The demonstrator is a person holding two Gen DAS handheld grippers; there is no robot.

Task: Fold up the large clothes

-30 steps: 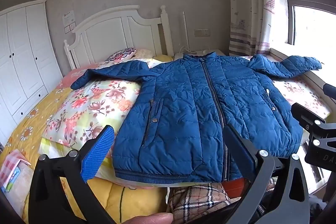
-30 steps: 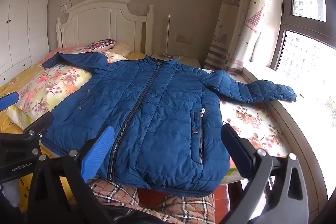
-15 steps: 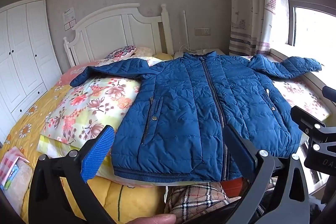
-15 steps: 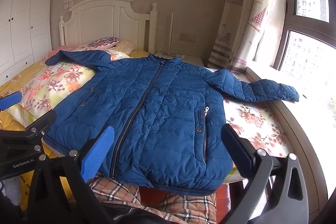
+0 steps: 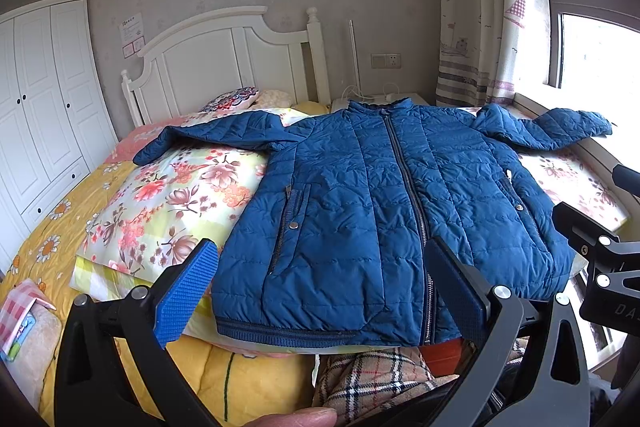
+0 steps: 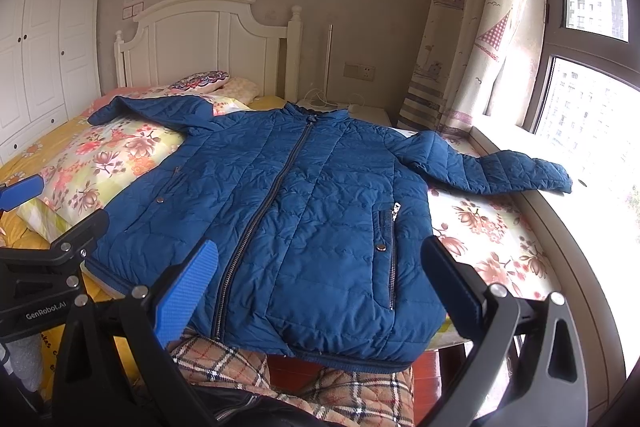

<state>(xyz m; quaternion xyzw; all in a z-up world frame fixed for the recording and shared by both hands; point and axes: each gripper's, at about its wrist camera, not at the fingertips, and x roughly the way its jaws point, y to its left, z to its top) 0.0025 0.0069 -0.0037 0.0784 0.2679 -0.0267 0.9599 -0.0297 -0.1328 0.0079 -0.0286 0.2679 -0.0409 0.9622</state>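
Note:
A blue quilted jacket (image 5: 384, 203) lies front up and zipped on a bed, both sleeves spread out; it also shows in the right wrist view (image 6: 296, 223). My left gripper (image 5: 320, 287) is open and empty, held just short of the jacket's hem. My right gripper (image 6: 316, 287) is open and empty, over the hem near the right pocket. Each gripper's frame shows at the edge of the other's view.
A floral quilt (image 5: 168, 203) lies under the jacket on a yellow bedspread (image 5: 60, 223). A white headboard (image 5: 224, 63) and wardrobe (image 5: 40, 99) stand behind. A window ledge (image 6: 560, 227) runs along the right. Plaid fabric (image 5: 376, 375) is near the bed's front edge.
Both grippers have crept slightly toward the jacket. The jacket has not moved and both grippers stay open.

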